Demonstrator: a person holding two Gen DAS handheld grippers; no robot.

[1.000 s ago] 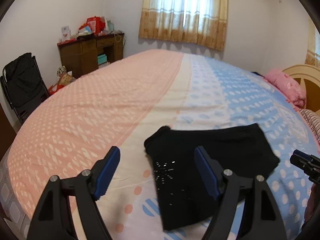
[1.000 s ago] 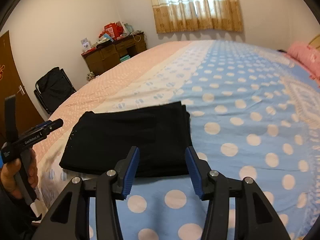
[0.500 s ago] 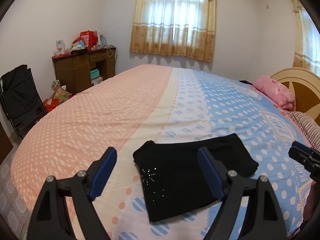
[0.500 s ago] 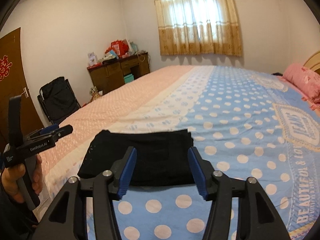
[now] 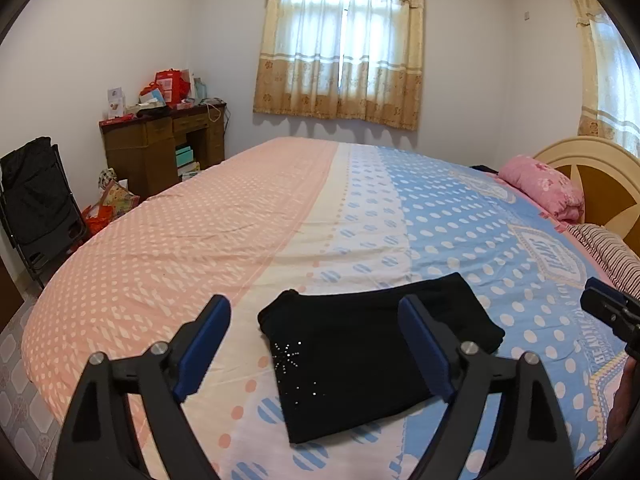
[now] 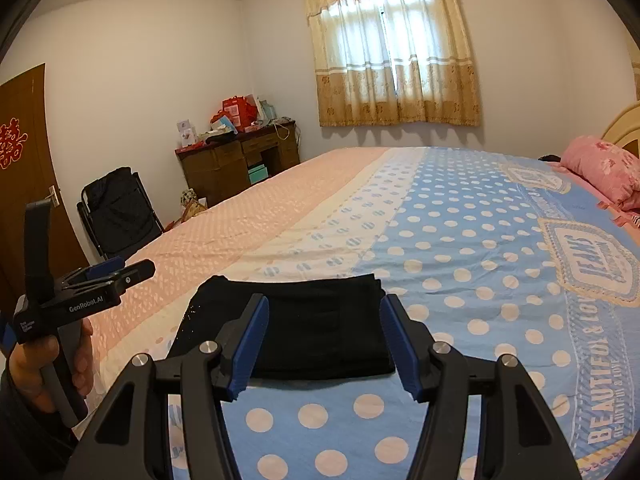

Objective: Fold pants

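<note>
In the left wrist view, a black chair [image 5: 34, 200] stands at the left edge and a brown desk [image 5: 160, 148] is in the upper left. The left gripper [image 5: 316, 344] fills the bottom of the frame. Its jaws have just been opening and stand wide apart, with nothing gripped. The folded black pants [image 5: 360, 360] lie flat on the bed [image 5: 200, 240], at lower centre of the frame. A pink pillow [image 5: 544, 186] is at the right.

In the right wrist view, a hand [image 6: 40, 368] at the lower left holds the left gripper. The right gripper [image 6: 324, 344] is at bottom centre. Its jaws have also just been opening and stand about half open, empty. The pants [image 6: 304, 320] lie behind them on the bed [image 6: 460, 240].
</note>
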